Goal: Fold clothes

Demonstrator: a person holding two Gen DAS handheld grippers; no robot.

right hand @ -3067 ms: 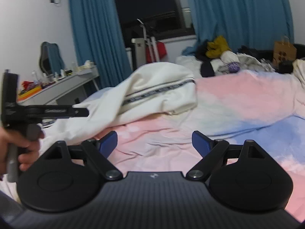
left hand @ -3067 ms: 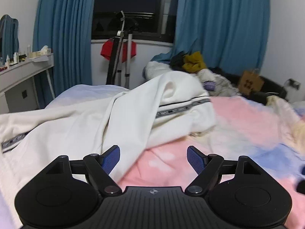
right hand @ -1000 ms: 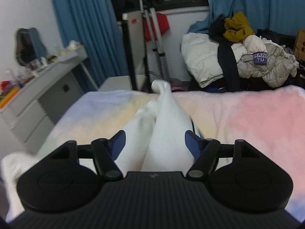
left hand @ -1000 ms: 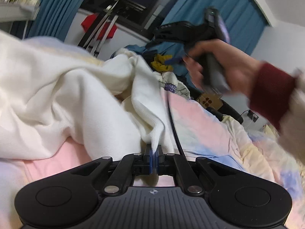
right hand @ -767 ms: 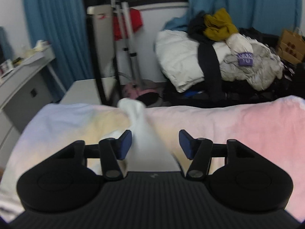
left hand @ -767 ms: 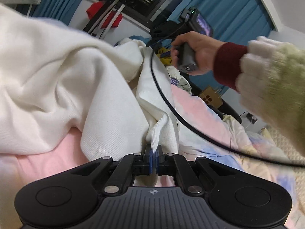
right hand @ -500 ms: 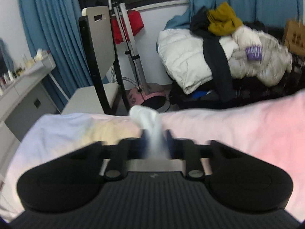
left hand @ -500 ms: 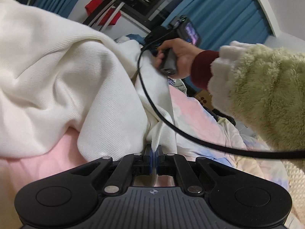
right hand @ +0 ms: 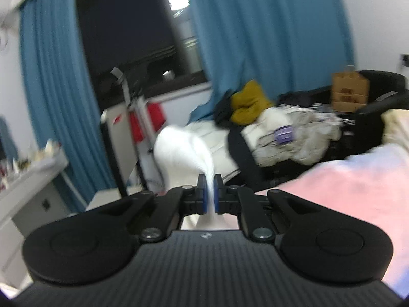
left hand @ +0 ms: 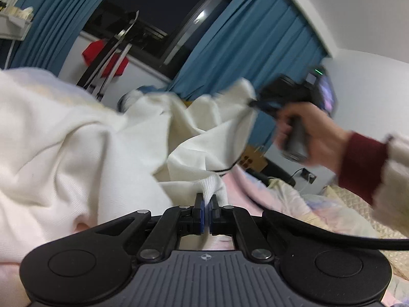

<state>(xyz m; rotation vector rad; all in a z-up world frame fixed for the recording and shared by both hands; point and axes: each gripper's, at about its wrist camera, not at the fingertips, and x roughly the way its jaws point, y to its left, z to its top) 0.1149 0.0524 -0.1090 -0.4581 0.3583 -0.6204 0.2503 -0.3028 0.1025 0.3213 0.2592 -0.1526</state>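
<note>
A cream-white garment (left hand: 76, 138) lies bunched over the pink bed and fills the left half of the left wrist view. My left gripper (left hand: 207, 213) is shut on a ribbed edge of it low in the middle. The right gripper (left hand: 255, 102), held by a hand with a dark red cuff, has a far corner of the same garment lifted at upper right. From the right wrist view, my right gripper (right hand: 209, 197) is shut on a white fold (right hand: 184, 151) that stands up ahead of the fingers.
The pink and blue bedspread (right hand: 345, 179) spreads to the right. A heap of clothes (right hand: 281, 133) and a cardboard bag (right hand: 350, 89) sit beyond the bed under blue curtains (right hand: 268, 30). A chair (right hand: 120, 143) and grey dresser (right hand: 30, 192) stand left.
The right gripper has closed on the garment's far fold and lifted it up and to the right. The left gripper kept its hold on the ribbed edge and tilted.
</note>
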